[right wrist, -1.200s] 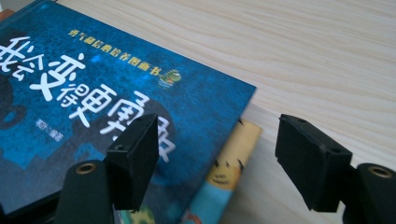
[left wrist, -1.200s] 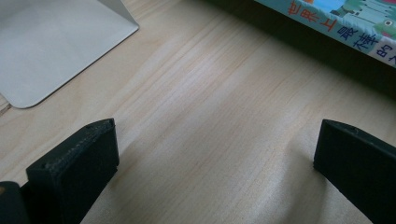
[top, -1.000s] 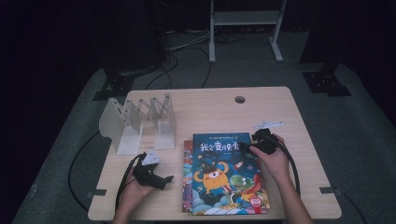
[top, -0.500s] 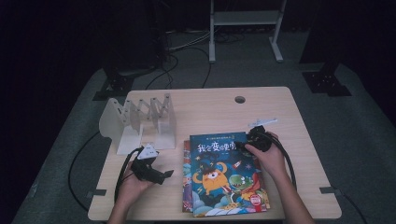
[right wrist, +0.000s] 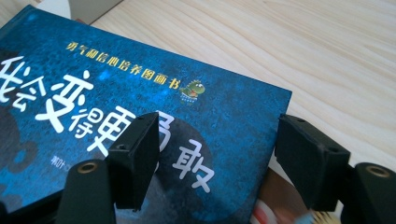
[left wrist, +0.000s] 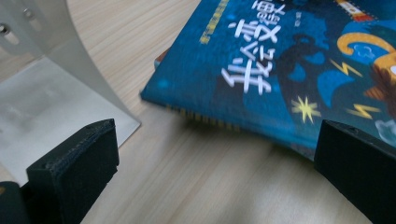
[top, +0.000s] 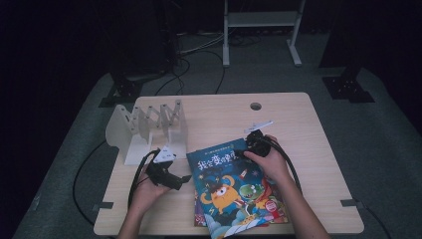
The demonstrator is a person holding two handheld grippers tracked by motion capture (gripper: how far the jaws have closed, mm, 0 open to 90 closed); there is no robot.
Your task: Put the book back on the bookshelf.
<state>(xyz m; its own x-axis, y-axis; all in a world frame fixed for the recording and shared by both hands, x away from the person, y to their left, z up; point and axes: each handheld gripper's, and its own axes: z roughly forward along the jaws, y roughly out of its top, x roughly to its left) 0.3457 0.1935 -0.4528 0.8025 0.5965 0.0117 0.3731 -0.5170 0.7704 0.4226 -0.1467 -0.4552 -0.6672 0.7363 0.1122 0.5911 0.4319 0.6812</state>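
A blue picture book with a cartoon monster on its cover lies tilted on the wooden table, on top of another book. My right gripper is at the blue book's far right corner. In the right gripper view its jaws stand a little apart, one over the cover and one just past the book's edge, pinching nothing. My left gripper is open beside the book's left edge. In the left gripper view the book's corner lies ahead of the wide jaws.
A white metal file rack with several dividers stands at the table's left, its base plate close to my left jaw. A cable hole sits near the far edge. Cables trail from both grippers.
My right gripper has moved left, and the book's top end has swung left with it, so the book now lies tilted. The left gripper has risen a little toward the rack.
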